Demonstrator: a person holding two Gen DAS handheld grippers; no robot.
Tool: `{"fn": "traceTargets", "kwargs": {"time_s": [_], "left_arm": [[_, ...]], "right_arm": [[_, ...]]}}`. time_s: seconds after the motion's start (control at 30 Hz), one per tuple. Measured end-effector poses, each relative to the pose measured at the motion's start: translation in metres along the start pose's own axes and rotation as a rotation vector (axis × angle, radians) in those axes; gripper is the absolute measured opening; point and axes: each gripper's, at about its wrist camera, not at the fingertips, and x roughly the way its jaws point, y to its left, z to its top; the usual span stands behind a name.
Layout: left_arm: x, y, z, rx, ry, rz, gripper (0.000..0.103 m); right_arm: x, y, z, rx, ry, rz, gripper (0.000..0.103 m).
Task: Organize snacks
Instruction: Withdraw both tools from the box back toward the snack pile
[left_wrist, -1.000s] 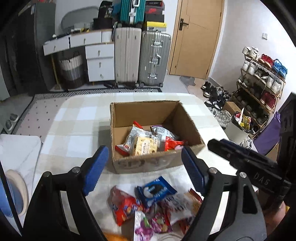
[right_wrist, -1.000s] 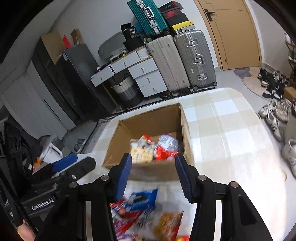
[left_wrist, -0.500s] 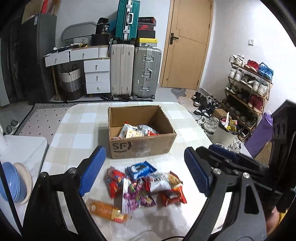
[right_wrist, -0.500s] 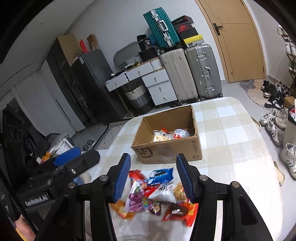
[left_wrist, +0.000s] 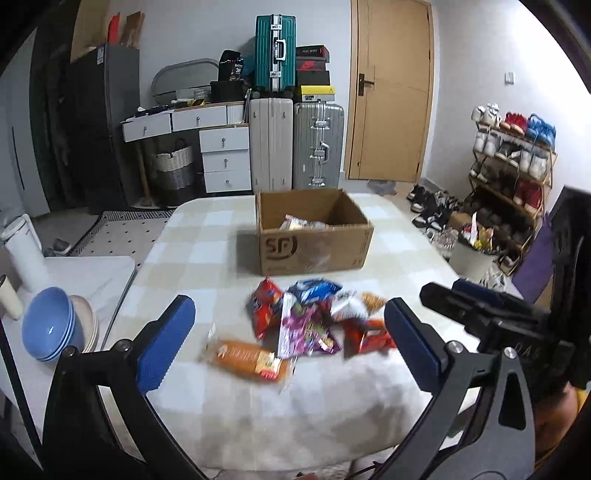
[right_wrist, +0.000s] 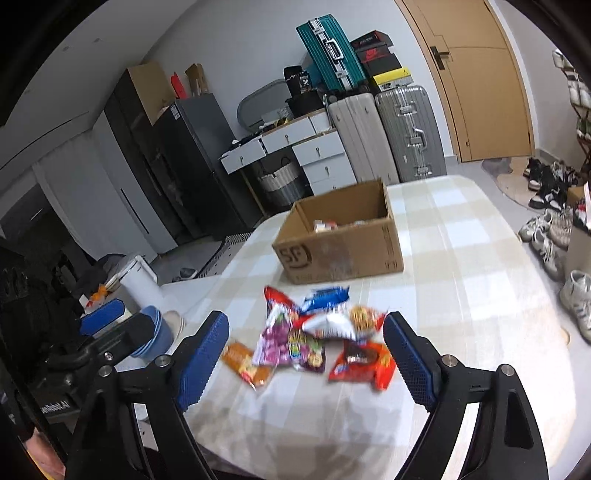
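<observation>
Several snack packets (left_wrist: 314, 321) lie in a loose heap on the checked tablecloth (left_wrist: 207, 258), on the near side of the open cardboard box (left_wrist: 314, 236), which already holds a few packets. Both grippers hang short of the heap, pointing down and forward at it, and neither carries anything.

The left gripper (left_wrist: 284, 343) has just been opening and now stands at its widest, with nothing between its jaws. In its view an orange packet (left_wrist: 251, 360) lies closest, at the heap's near left edge, its long axis running left to right and slightly away. That lie sits roughly across the jaw gap, so a grab would probably need the wrist rolled or the packet taken by its short end.

The right gripper (right_wrist: 306, 354) has also just been opening; its jaws are broadly spread and empty. Nearest to it is a red packet (right_wrist: 360, 360) at the heap's near right, also lying mostly crosswise.

Motion blur softens the heap, so which packets overlap is hard to tell. By my reading the left hand is nearer the orange packet, the right nearer the red one, and the box lies straight beyond both.
</observation>
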Motion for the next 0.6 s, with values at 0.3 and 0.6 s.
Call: {"fn": "traceTargets", "kwargs": {"time_s": [0.3, 0.6], "left_arm": [[0.041, 0.015, -0.031, -0.025, 0.038, 0.032, 0.102], [0.120, 0.050, -0.038, -0.087, 0.136, 0.040, 0.102]], "right_arm": [[0.027, -0.021, -0.024, -0.009, 0.042, -0.017, 0.087], [0.078, -0.034, -0.019, -0.062, 0.091, -0.017, 0.087]]}}
